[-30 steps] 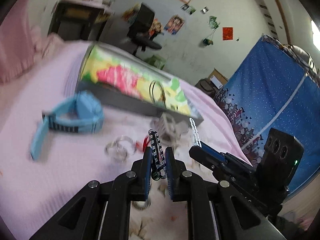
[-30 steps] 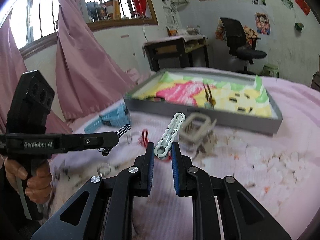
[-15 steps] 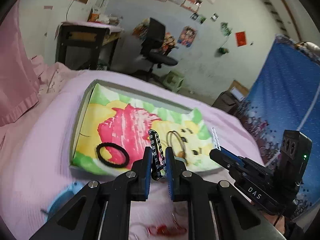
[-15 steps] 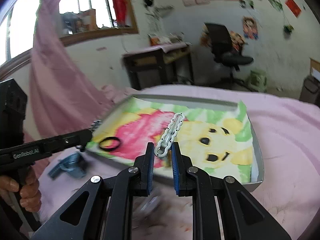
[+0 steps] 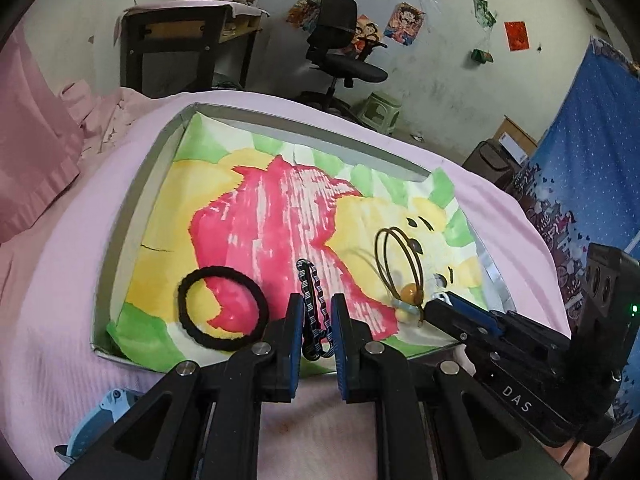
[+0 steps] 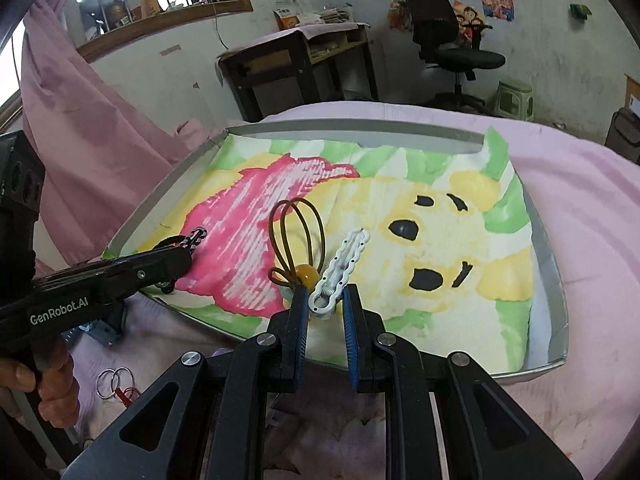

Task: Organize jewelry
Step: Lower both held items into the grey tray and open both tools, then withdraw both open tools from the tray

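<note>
A grey tray (image 5: pixel 132 208) lined with a bright cartoon cloth lies on the pink bedspread; it also shows in the right wrist view (image 6: pixel 556 276). My left gripper (image 5: pixel 315 320) is shut on a black-and-white patterned hair clip (image 5: pixel 311 292) held over the tray's near edge. My right gripper (image 6: pixel 326 316) is shut on a white hair clip (image 6: pixel 340 268) over the tray's front part. In the tray lie a black hair tie (image 5: pixel 222 312) and a brown elastic with an amber bead (image 5: pixel 400 264).
Outside the tray on the bed lie a blue watch-like band (image 5: pixel 96 420), clear rings (image 6: pixel 114 380) and a small red piece (image 6: pixel 128 394). Pink curtains hang at the left. A desk, an office chair and a green stool stand beyond the bed.
Both grippers have carried their clips from above the loose items on the bed forward to over the tray. The jaws have stayed shut on the clips.
</note>
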`<move>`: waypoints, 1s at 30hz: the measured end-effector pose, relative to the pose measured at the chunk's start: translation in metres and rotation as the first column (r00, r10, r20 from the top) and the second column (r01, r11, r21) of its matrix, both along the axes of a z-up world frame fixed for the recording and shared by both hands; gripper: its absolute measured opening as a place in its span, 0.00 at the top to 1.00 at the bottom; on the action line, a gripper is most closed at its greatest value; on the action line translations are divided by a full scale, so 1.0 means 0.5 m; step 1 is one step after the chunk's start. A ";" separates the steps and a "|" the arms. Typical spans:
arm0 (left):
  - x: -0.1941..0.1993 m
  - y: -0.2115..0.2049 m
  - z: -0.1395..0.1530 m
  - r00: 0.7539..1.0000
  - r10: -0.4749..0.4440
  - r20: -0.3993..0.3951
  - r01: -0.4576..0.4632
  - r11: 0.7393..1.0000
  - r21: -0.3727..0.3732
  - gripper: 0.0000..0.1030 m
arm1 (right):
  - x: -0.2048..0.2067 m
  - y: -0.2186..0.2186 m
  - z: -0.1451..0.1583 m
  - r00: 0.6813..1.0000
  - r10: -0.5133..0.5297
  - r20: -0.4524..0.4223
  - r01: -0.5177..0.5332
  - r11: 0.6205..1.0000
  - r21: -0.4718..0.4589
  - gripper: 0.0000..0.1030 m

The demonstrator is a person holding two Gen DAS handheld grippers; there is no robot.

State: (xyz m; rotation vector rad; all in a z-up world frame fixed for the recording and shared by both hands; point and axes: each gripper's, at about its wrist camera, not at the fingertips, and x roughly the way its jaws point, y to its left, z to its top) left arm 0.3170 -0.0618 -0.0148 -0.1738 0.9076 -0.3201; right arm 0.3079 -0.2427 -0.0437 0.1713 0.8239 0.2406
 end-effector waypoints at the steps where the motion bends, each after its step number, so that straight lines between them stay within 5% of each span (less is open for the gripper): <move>1: 0.000 0.000 0.000 1.000 -0.002 0.004 0.002 1.000 0.000 0.87 | -0.001 0.000 0.000 1.000 0.001 0.000 -0.001 1.000 0.002 0.85; 9: -0.039 0.008 0.016 0.998 -0.009 0.065 0.011 1.000 -0.026 0.82 | -0.039 -0.011 0.015 0.998 -0.024 0.055 0.024 1.000 0.004 0.72; 11: -0.061 0.013 0.028 0.995 -0.011 0.096 0.014 0.999 -0.035 0.79 | -0.064 -0.018 0.030 0.994 -0.050 0.099 0.049 0.999 0.009 0.62; 16: -0.127 0.030 0.063 0.981 0.016 0.193 -0.003 0.998 -0.069 0.47 | -0.140 -0.039 0.071 0.968 -0.124 0.219 0.116 0.992 0.048 0.45; 20: -0.179 0.044 0.091 0.964 0.029 0.265 -0.008 0.997 -0.082 0.40 | -0.199 -0.052 0.098 0.941 -0.174 0.290 0.155 0.984 0.089 0.24; 22: -0.211 0.050 0.104 0.951 0.033 0.308 -0.010 0.997 -0.074 0.27 | -0.236 -0.054 0.112 0.922 -0.195 0.334 0.166 0.980 0.113 0.17; 30: -0.322 0.078 0.122 0.907 0.063 0.416 -0.052 0.998 -0.036 0.08 | -0.352 -0.039 0.147 0.869 -0.208 0.449 0.177 0.978 0.111 0.01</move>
